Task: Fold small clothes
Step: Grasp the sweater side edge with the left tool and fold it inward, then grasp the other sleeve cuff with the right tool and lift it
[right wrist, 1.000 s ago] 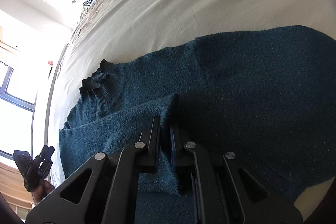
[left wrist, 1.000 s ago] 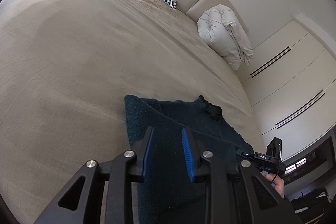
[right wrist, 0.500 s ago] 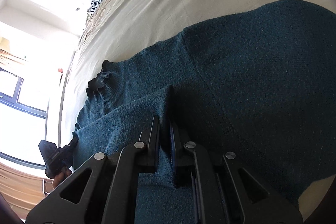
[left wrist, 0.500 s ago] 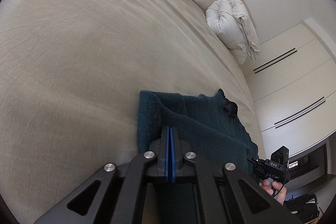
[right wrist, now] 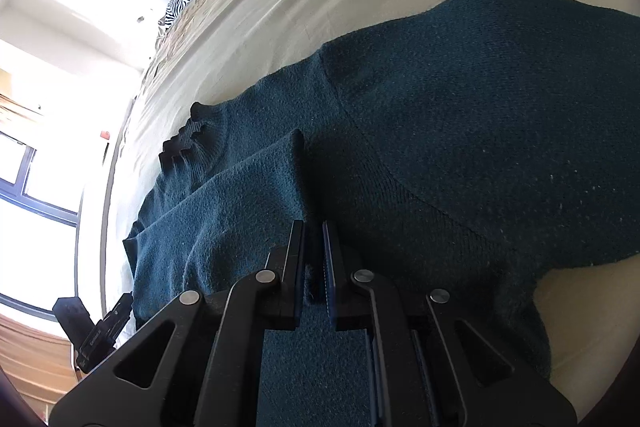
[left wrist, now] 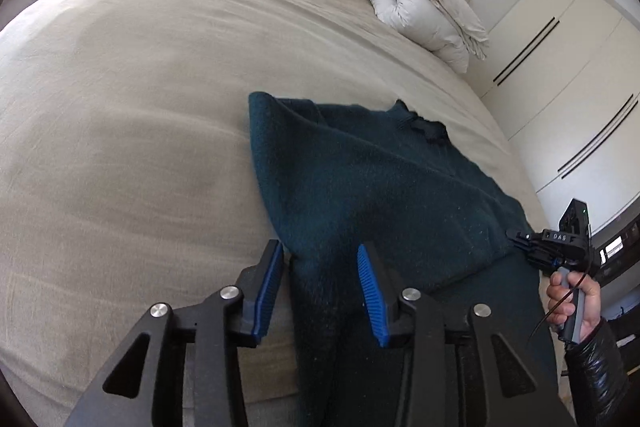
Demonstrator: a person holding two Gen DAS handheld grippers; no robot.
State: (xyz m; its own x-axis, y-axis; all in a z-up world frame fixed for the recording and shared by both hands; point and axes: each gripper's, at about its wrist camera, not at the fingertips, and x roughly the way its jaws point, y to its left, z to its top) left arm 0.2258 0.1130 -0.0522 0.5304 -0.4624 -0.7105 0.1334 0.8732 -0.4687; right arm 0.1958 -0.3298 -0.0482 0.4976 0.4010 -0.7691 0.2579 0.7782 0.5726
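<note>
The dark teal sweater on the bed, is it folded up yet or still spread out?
Partly folded: the sweater lies on the bed with one sleeve laid over its body, and the right gripper pinches the knit.

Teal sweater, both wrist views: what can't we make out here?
- Teal sweater hem: left wrist view, cut off by the bottom edge and hidden behind the left gripper.
- Fabric pinched in the right gripper: right wrist view, jaws hide how many layers.
- Sweater's far side: right wrist view, cut off by the frame edge.
</note>
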